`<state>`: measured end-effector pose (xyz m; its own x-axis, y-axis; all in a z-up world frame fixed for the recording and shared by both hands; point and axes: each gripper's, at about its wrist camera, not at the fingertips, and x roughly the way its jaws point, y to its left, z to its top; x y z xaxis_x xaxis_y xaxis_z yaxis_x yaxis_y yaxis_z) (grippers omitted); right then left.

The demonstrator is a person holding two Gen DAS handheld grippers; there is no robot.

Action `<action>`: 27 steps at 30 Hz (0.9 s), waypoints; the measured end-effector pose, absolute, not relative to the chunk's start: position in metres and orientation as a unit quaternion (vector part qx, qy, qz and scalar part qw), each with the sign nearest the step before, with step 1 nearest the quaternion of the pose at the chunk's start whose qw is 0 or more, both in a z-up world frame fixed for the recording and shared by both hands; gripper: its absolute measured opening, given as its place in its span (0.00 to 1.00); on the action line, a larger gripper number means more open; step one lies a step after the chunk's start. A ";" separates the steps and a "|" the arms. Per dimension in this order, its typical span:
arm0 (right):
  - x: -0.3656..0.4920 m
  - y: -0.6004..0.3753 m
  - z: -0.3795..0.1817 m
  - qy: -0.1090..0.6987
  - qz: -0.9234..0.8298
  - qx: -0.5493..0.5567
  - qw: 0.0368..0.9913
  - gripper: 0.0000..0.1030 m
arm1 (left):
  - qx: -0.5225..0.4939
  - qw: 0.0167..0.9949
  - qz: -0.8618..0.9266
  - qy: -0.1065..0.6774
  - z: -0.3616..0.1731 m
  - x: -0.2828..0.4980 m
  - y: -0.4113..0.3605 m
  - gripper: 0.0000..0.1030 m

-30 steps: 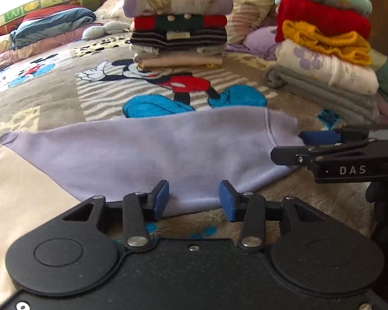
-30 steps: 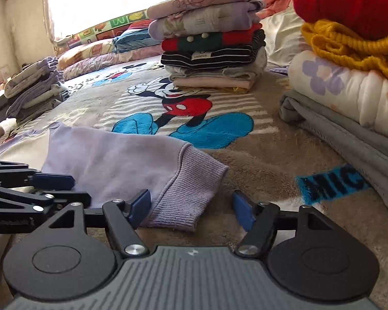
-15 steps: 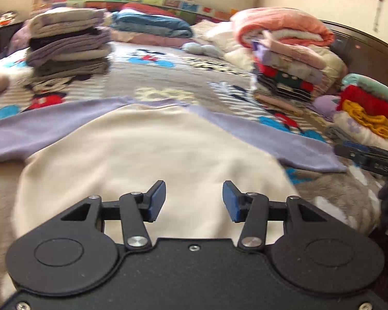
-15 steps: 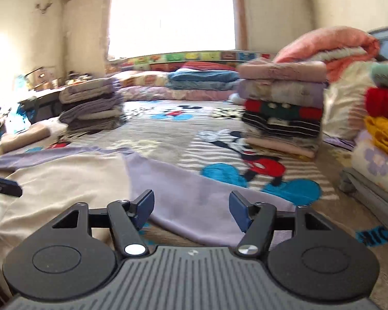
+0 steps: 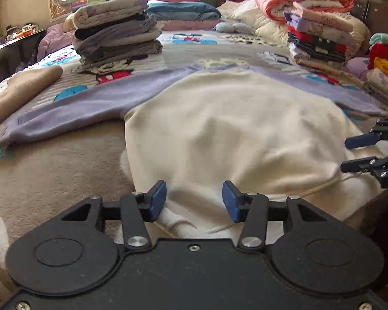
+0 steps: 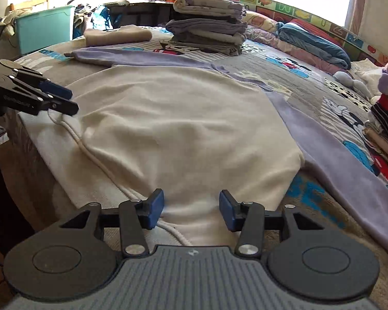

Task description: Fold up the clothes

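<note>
A cream sweatshirt with lilac sleeves lies spread flat on the bed, its hem toward the near edge. The left claw hangs low over the hem's left part, jaws wide apart, gripping nothing. The right claw sits the same way over the hem's right part, also wide open and empty. Stacks of folded clothes stand farther back on the bed.
</note>
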<state>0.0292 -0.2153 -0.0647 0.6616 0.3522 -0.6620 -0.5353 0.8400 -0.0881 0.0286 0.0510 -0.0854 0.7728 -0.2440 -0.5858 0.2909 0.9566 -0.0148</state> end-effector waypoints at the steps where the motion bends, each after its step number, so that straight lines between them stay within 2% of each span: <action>1: 0.026 -0.218 -0.064 0.329 0.238 -0.137 0.904 0.48 | 0.036 0.945 -0.156 0.286 -0.078 0.024 0.052 0.45; 3: 0.022 -0.225 -0.063 0.331 0.233 -0.132 0.905 0.52 | 0.044 0.936 -0.177 0.302 -0.079 0.024 0.051 0.46; 5: 0.022 -0.236 -0.064 0.345 0.225 -0.117 0.904 0.53 | 0.086 0.913 -0.155 0.366 -0.101 0.032 0.052 0.52; 7: 0.020 -0.247 -0.065 0.351 0.212 -0.107 0.906 0.53 | 0.059 0.908 -0.174 0.375 -0.096 0.032 0.065 0.52; 9: 0.019 -0.258 -0.067 0.350 0.196 -0.098 0.911 0.64 | 0.057 0.909 -0.177 0.372 -0.084 0.031 0.074 0.51; 12: 0.012 -0.264 -0.062 0.317 0.194 -0.094 0.924 0.59 | 0.032 0.925 -0.177 0.335 -0.073 0.029 0.086 0.49; 14: 0.009 -0.264 -0.057 0.290 0.189 -0.101 0.933 0.56 | 0.056 0.911 -0.195 0.360 -0.078 0.032 0.085 0.49; 16: 0.008 -0.263 -0.053 0.268 0.187 -0.105 0.939 0.54 | 0.113 0.896 -0.201 0.379 -0.085 0.031 0.080 0.57; 19: 0.012 -0.261 -0.049 0.244 0.172 -0.110 0.948 0.53 | 0.131 0.898 -0.199 0.370 -0.073 0.029 0.092 0.58; 22: 0.016 -0.257 -0.039 0.211 0.163 -0.110 0.957 0.54 | 0.025 0.932 -0.139 0.334 -0.057 0.045 0.135 0.58; 27: 0.025 -0.231 -0.033 0.191 0.190 -0.117 0.956 0.55 | -0.149 0.939 0.060 0.304 -0.064 0.083 0.217 0.57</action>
<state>0.0250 -0.2310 -0.0330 0.8550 0.3180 -0.4097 -0.4071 0.9009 -0.1504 0.0835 0.2172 -0.0639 0.8086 0.0214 -0.5880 -0.2021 0.9487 -0.2433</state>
